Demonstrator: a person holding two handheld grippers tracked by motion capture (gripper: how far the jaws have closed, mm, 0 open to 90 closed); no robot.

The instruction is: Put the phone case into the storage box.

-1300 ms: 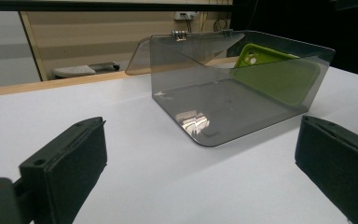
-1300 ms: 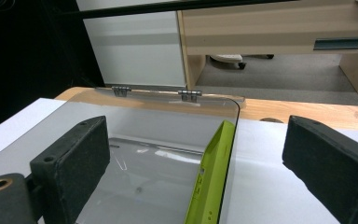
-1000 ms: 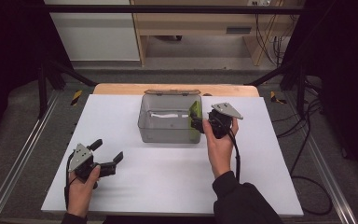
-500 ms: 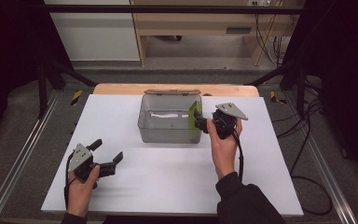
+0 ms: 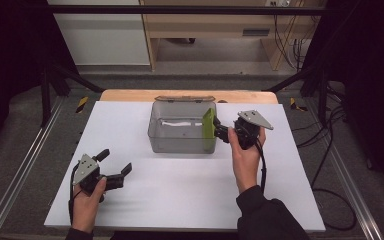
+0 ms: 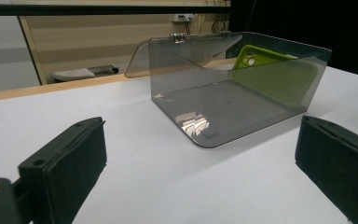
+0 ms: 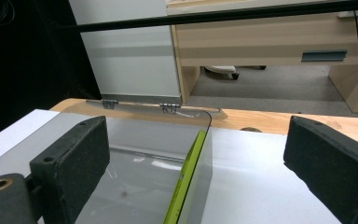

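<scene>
A clear grey plastic box (image 5: 153,125) stands at the back middle of the white table, its hinged lid (image 5: 177,98) folded open behind it. A green phone (image 5: 208,127) stands on edge inside, leaning against the box's right wall. My right gripper (image 5: 219,131) hovers just right of the box, open, with nothing between its jaws; the right gripper view has the phone (image 7: 186,186) and the box wall (image 7: 121,154) ahead of it. My left gripper (image 5: 115,161) rests open at the front left, far from the box (image 6: 223,107) and the phone (image 6: 270,70).
The white tabletop (image 5: 190,190) has a wooden edge strip (image 5: 125,95) along its back. Metal rails run down both sides of the table. Cables lie on the floor at the right (image 5: 330,150).
My right gripper has drawn back a little to the right, away from the phone, which stays leaning in the box. The left gripper has not moved.
</scene>
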